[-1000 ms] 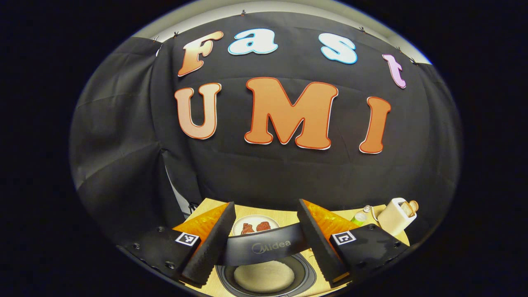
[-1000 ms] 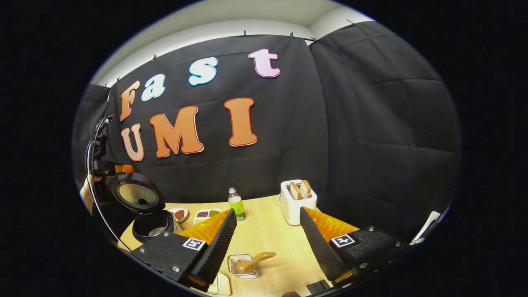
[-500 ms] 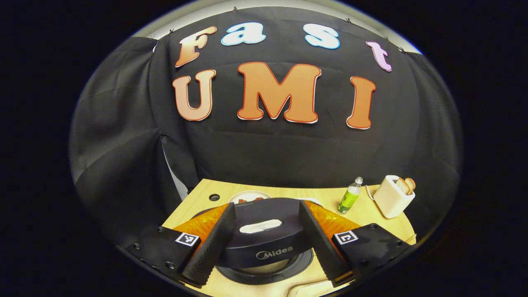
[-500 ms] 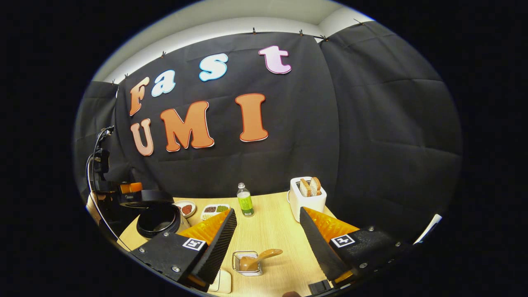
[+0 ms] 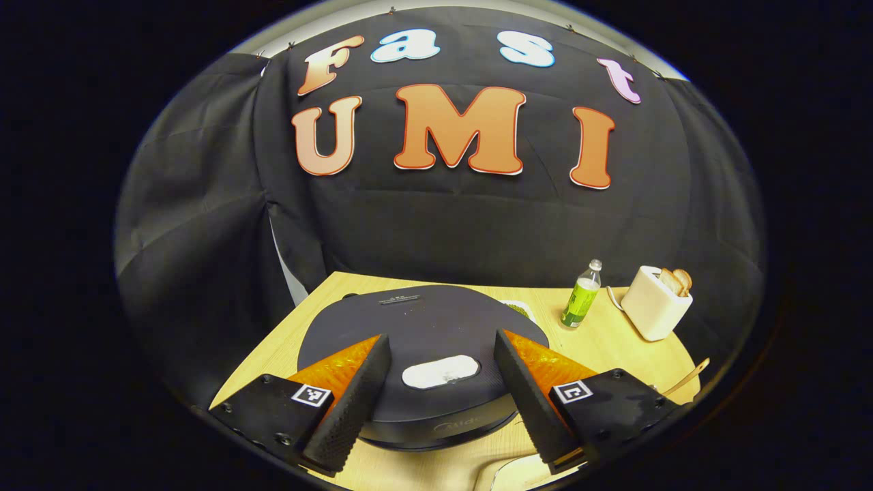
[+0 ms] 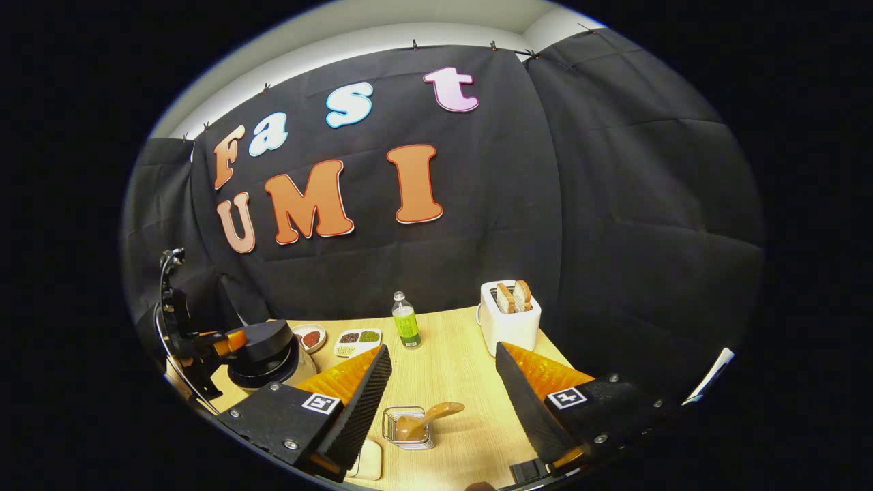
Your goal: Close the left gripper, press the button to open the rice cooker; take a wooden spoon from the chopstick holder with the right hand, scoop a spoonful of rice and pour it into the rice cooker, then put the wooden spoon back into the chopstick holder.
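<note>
The left gripper [image 5: 442,402] is held spread wide with nothing gripped, its fingers straddling the closed lid of the rice cooker [image 5: 419,327] above the pale button [image 5: 440,372], which is not touched. The right gripper [image 6: 442,402] is likewise wide open and empty, poised over the wire chopstick holder [image 6: 408,429], in which the wooden spoon [image 6: 426,419] lies tilted with its handle to the right. Farther off, a green bottle [image 6: 406,329] and a toaster [image 6: 510,326] stand well apart on the table [image 6: 450,368]; small dishes [image 6: 357,340] are set beside the cooker. The spoon's way is judged unobstructed.
</note>
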Demonstrator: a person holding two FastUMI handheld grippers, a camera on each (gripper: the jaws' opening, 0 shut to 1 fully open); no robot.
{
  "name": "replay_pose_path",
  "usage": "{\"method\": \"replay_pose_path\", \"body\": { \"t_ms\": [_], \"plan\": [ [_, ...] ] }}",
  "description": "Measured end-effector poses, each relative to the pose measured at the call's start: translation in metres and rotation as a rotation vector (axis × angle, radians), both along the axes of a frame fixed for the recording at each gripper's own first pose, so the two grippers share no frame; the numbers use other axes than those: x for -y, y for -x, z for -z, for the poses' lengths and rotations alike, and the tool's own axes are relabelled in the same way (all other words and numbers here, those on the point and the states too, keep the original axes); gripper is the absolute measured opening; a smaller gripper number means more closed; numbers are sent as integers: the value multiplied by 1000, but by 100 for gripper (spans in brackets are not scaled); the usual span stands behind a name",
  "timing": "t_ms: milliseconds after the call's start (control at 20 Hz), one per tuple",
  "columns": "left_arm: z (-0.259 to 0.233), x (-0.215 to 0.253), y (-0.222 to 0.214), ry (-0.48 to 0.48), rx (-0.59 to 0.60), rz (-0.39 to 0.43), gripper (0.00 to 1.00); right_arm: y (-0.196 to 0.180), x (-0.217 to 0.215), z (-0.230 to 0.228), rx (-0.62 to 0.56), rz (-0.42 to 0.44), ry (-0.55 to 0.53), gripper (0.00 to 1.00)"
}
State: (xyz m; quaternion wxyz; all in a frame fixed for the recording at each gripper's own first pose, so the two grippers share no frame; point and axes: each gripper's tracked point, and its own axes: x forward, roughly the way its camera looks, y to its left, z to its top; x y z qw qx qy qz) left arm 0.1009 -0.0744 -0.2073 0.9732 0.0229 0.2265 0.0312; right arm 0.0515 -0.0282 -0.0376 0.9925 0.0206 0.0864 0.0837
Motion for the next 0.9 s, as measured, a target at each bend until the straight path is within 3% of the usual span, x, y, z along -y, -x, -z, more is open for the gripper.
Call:
{"method": "replay_pose_path", "body": {
  "t_ms": [250,900],
  "plan": [
    [39,2,13,-46,-72,13,99,0,2,2,-2,-2,4,95],
    [41,3,23,-90,62,36,100,4,10,0,8,6,10,95]
  ]
}}
